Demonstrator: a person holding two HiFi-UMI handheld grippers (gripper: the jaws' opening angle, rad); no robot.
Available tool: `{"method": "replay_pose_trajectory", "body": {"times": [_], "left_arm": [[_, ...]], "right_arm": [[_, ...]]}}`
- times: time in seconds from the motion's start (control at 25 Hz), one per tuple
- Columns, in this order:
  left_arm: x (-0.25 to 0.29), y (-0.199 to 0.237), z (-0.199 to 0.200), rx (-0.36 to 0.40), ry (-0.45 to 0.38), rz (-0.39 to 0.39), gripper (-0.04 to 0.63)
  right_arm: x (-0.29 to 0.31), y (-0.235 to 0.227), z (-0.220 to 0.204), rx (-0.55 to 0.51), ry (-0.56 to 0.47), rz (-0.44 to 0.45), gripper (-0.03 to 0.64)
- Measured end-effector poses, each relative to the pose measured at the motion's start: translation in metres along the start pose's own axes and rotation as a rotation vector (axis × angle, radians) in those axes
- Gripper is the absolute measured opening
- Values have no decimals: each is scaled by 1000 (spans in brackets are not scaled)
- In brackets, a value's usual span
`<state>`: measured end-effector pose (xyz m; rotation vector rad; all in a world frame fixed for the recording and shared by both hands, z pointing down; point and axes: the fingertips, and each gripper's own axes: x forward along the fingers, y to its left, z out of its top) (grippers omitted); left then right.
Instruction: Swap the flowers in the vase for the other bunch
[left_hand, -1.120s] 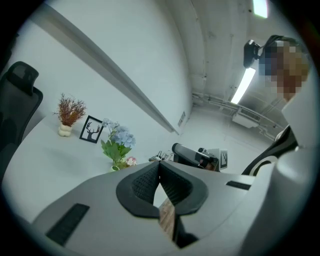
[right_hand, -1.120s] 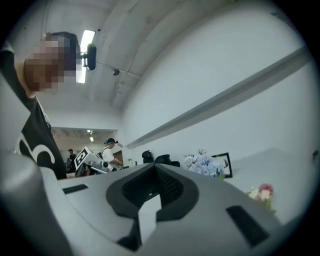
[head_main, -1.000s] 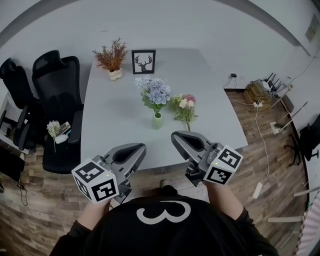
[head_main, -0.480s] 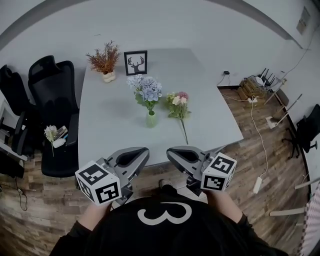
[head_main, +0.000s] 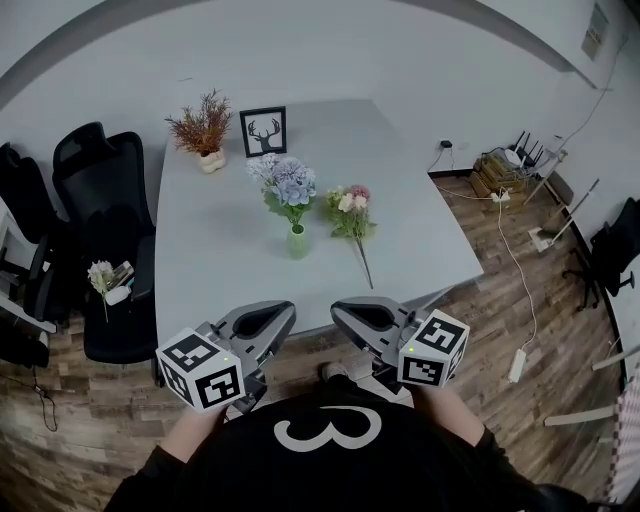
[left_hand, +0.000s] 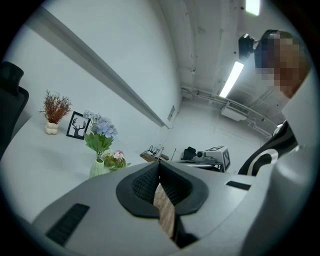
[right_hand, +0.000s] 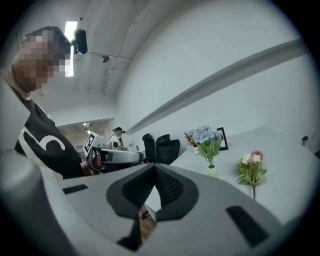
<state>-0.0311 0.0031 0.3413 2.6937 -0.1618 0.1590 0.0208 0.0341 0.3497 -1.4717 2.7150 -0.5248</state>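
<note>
1. Our left gripper and right gripper hang off the table's near edge, each with jaws pressed together on nothing.
2. The vase holding the blue flowers stands mid-table, ahead of both grippers and between their lines.
3. The other bunch lies just right of the vase, its stem running toward the near edge, nearer our right gripper.

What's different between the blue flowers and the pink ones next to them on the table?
The blue bunch stands upright in the green vase; the pink bunch lies flat on the table, its stem bare. The blue bunch looks fuller and rounder; the pink bunch is smaller and looser. Both have green leaves.
</note>
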Motion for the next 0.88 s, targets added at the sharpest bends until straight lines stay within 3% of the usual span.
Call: {"method": "replay_pose_trajectory", "body": {"times": [0.88], "left_arm": [[-6, 13, -4, -6, 11, 25, 11]], "right_arm": [[20, 0, -8, 0, 20, 31, 6]]}}
